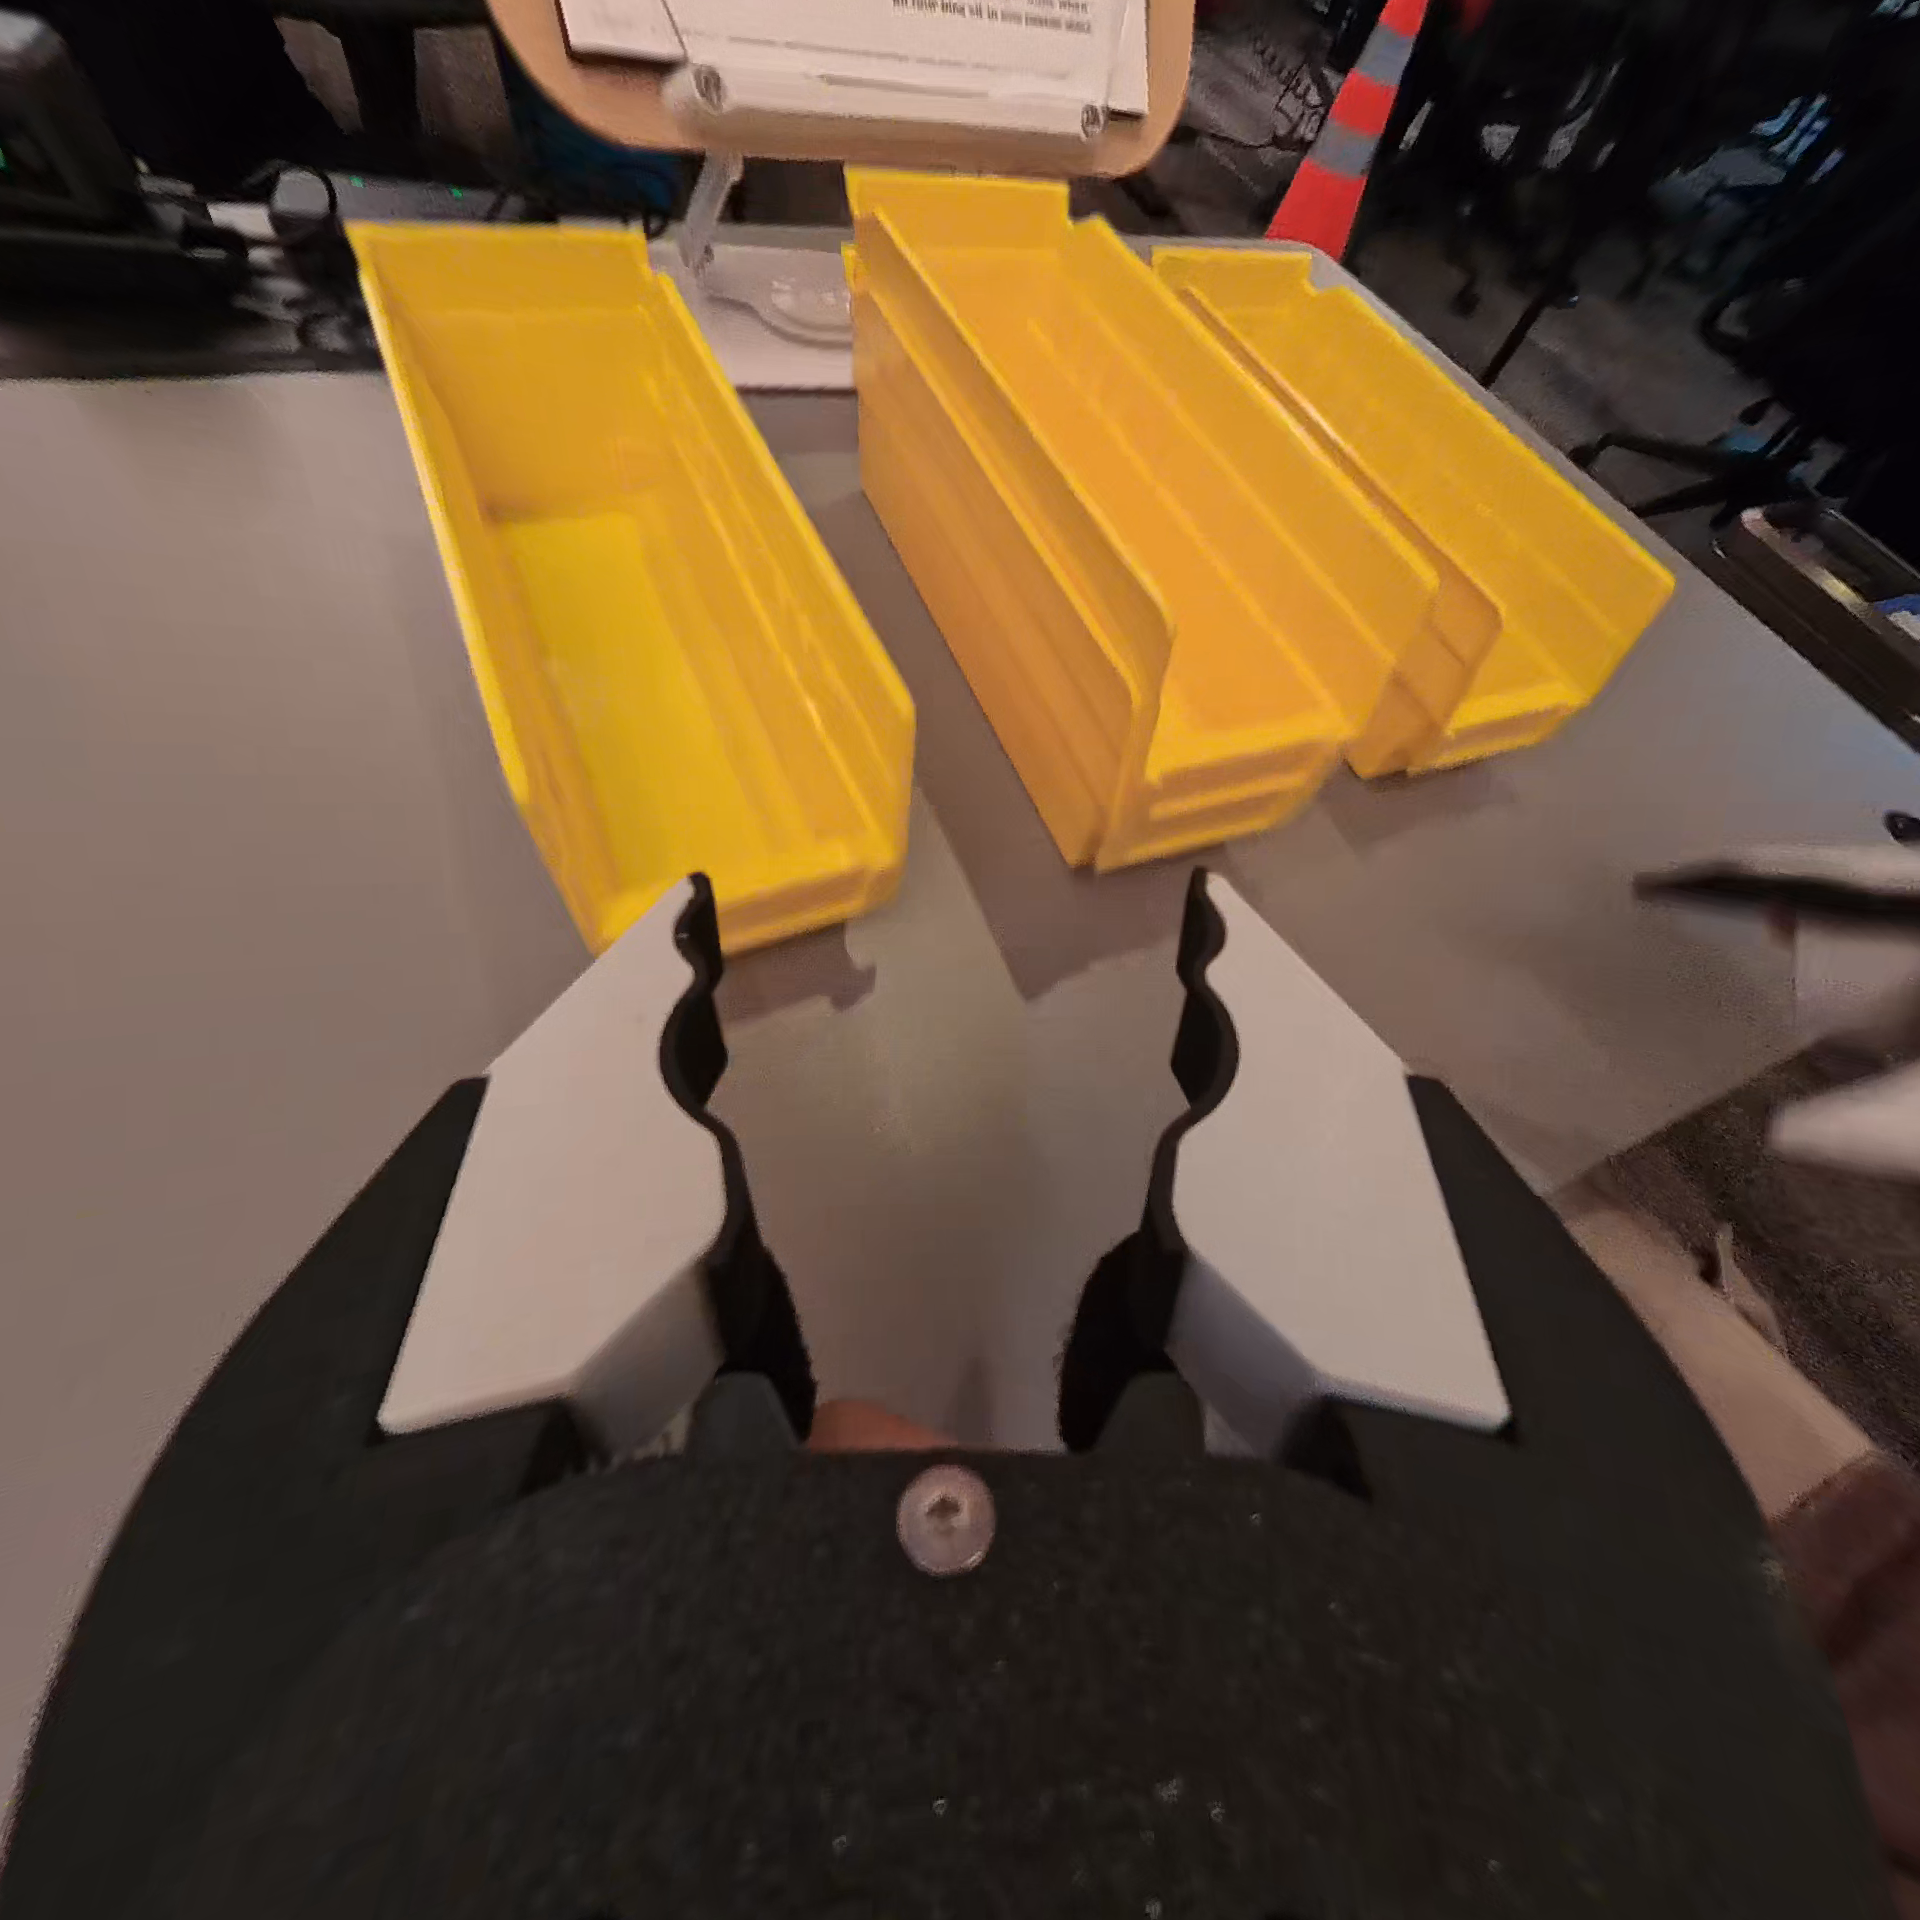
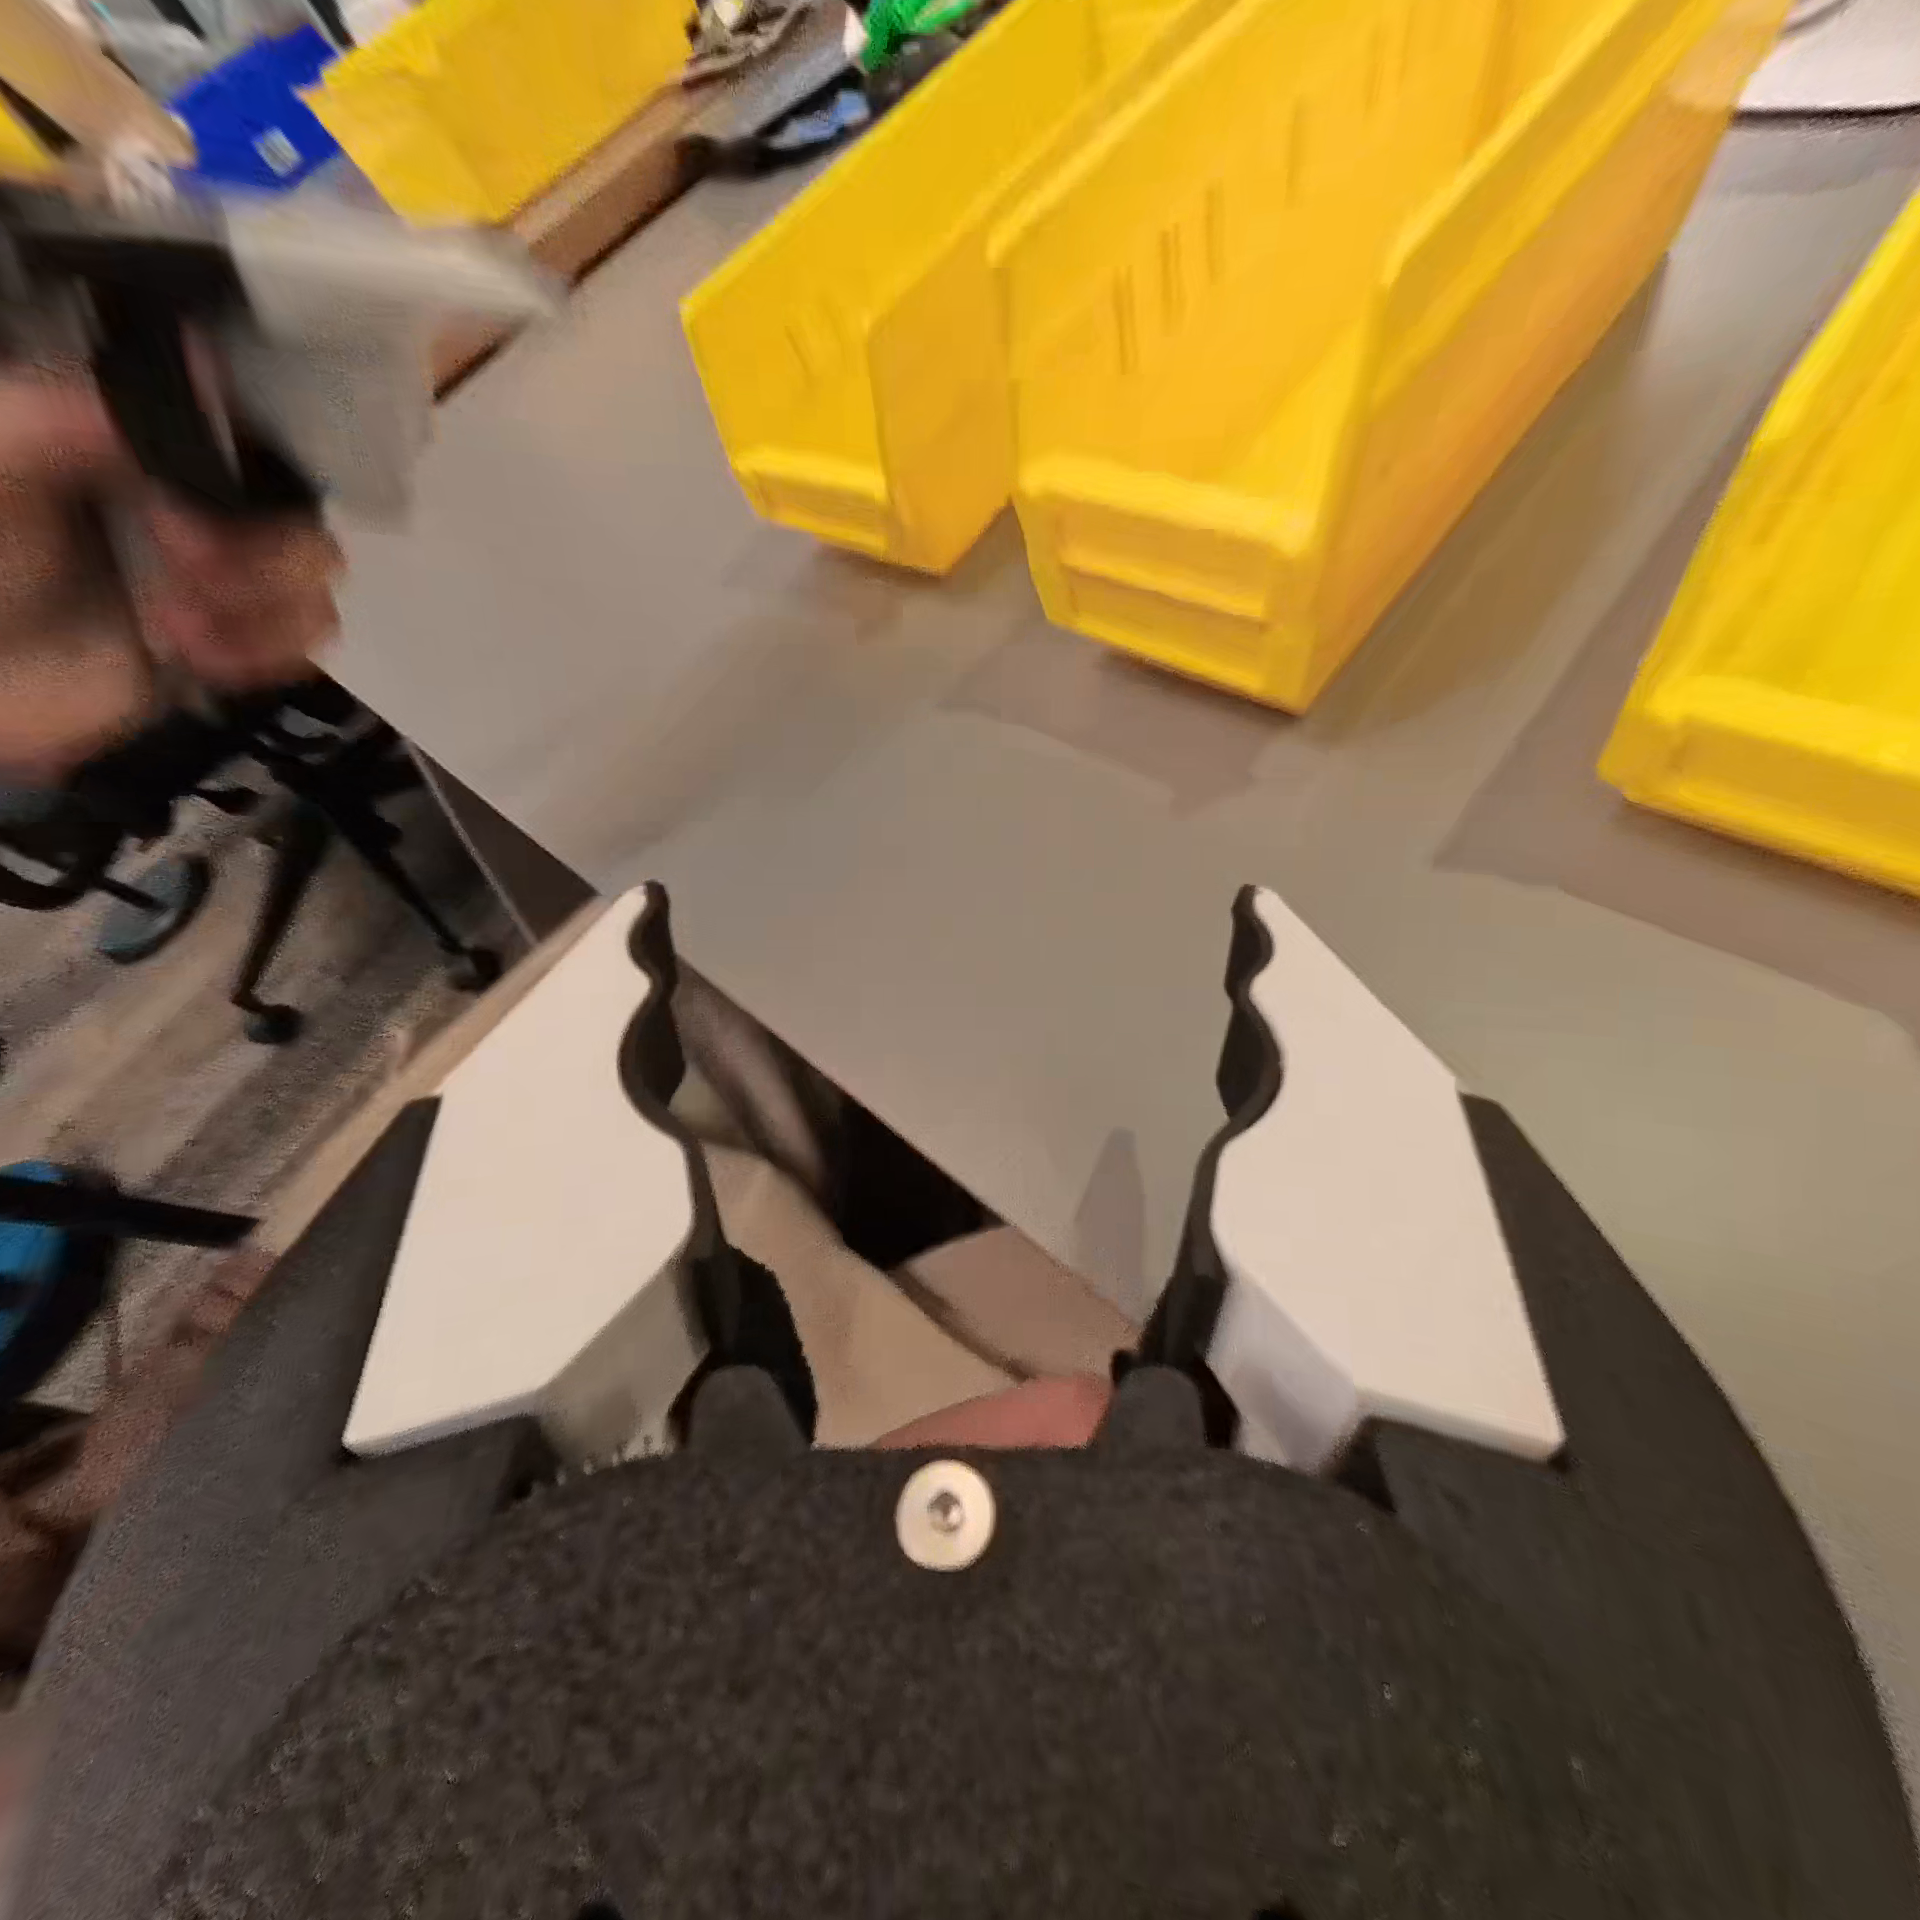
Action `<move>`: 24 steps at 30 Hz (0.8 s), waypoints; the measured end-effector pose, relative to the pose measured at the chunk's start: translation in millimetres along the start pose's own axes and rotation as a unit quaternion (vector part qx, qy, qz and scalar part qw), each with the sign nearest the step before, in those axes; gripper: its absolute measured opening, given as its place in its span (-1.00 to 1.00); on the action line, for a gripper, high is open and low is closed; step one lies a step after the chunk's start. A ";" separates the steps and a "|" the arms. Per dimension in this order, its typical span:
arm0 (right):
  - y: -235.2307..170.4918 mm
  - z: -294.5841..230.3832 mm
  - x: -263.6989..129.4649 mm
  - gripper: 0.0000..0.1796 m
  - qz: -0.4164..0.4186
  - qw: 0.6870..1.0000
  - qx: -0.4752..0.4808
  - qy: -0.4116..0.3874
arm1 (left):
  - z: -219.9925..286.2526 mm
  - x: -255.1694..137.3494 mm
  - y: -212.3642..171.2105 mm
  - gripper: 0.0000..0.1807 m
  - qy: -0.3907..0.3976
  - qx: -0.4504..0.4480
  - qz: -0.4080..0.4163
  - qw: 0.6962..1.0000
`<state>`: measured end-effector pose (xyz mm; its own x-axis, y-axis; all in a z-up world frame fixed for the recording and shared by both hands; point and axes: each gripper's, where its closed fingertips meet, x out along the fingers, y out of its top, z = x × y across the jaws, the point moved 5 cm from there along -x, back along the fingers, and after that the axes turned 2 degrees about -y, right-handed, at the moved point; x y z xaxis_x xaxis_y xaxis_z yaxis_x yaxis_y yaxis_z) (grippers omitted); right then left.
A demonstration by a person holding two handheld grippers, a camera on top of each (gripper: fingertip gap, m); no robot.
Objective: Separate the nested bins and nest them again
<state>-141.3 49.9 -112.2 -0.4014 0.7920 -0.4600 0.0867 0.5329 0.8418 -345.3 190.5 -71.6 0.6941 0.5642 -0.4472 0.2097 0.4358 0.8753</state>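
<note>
- The flat grey desk [image 1: 260, 727] carries three groups of long yellow plastic bins, laid roughly side by side
- The left yellow bin [image 1: 644, 582] lies alone, well apart from the others, open top up and empty
- The middle yellow bin stack [image 1: 1101, 582] looks to be one bin nested inside another, its near end showing two stepped lips
- The right yellow bin [image 1: 1455, 520] sits just beside the middle stack, close to the desk's right edge; whether the two touch is unclear
- The left tongs [image 1: 951, 883] hover over bare desk just short of the bins' near ends, fingers spread wide, grasping nothing
- The right tongs [image 2: 951, 894] hover over the desk's near edge, likewise released and empty
- An orange traffic cone [image 1: 1351, 135] stands beyond the desk
</note>
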 end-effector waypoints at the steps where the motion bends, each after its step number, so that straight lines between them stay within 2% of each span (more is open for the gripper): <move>1: 16.5 0.2 4.1 0.20 -0.007 1.000 0.006 -0.001 | -1.5 -6.9 -14.8 -0.04 0.002 0.000 0.003 1.000; 4: 79.6 7.9 24.7 0.28 -0.035 0.999 -0.007 -0.041 | -16.3 -19.7 -45.3 -0.10 0.037 0.028 0.017 0.999; 7: 140.2 26.0 65.0 0.40 -0.098 0.991 -0.002 -0.094 | -27.0 -17.2 -45.0 -0.06 0.035 0.017 0.009 0.999; 10: 172.5 36.9 117.4 0.45 -0.190 0.976 0.054 -0.093 | -31.8 -8.9 -53.7 -0.08 0.015 -0.012 -0.013 1.000; 14: 185.3 69.2 167.6 0.50 -0.279 0.941 0.079 -0.176 | -32.9 -4.2 -53.2 -0.10 0.020 0.012 -0.019 1.000; 17: 183.1 93.1 184.8 0.48 -0.325 0.911 0.087 -0.237 | -30.7 -0.2 -54.1 -0.10 0.020 0.025 -0.025 0.999; 18: 181.8 99.8 187.2 0.41 -0.337 0.902 0.088 -0.256 | -29.1 1.6 -55.1 -0.10 0.014 0.024 -0.029 0.999; 20: 181.2 102.8 193.2 0.29 -0.346 0.897 0.109 -0.252 | -26.4 5.3 -56.5 -0.11 0.005 0.018 -0.035 0.999; 24: 182.9 103.3 196.2 0.28 -0.355 0.891 0.113 -0.260 | -21.9 14.3 -55.4 -0.12 -0.011 0.020 -0.041 0.999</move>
<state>-109.9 333.5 -77.7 0.0439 0.2314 -0.9719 0.1837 0.9543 0.2355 -362.0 189.8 -130.5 0.6882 0.5117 -0.5144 0.2941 0.4513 0.8425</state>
